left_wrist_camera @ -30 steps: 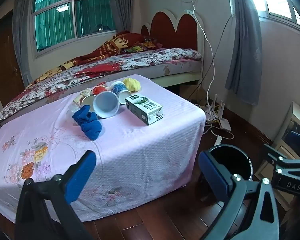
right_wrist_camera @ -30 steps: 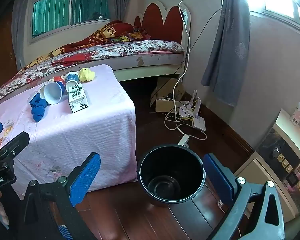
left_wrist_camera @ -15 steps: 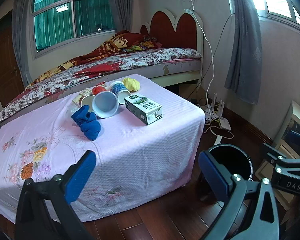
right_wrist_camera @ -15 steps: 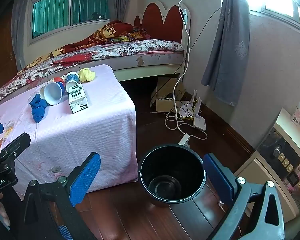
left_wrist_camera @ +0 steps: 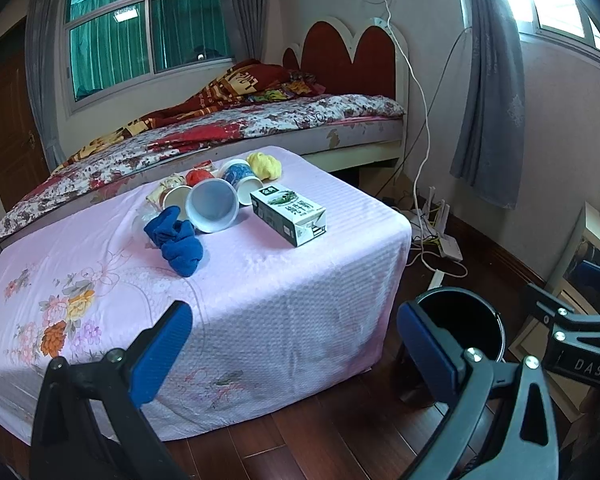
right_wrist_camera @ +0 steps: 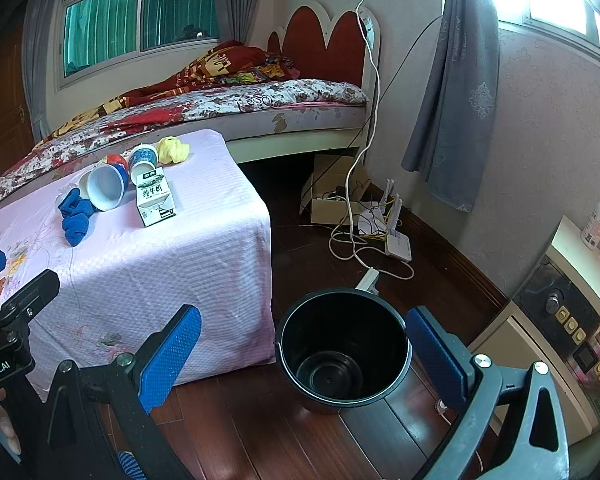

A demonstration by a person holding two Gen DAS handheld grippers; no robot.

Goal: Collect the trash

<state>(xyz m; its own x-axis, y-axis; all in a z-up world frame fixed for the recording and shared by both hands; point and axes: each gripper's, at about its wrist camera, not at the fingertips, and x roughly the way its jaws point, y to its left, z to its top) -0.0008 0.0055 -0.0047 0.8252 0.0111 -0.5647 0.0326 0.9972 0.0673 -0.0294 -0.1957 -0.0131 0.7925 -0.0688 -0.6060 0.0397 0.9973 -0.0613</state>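
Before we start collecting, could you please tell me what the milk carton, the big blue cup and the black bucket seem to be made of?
Milk carton: printed paperboard, slightly glossy; crisp folded edges and a gabled end.
Big blue cup: probably paper or thin plastic; pale matte inside with a thin rolled rim. I cannot tell which.
Black bucket: likely plastic, smooth and glossy; light glints on the inner wall, with a thin wire handle at the rim.

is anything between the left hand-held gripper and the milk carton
Nothing visible. The left hand-held gripper is open, and only bare pink cloth lies between it and the milk carton; the blue sock sits off left.
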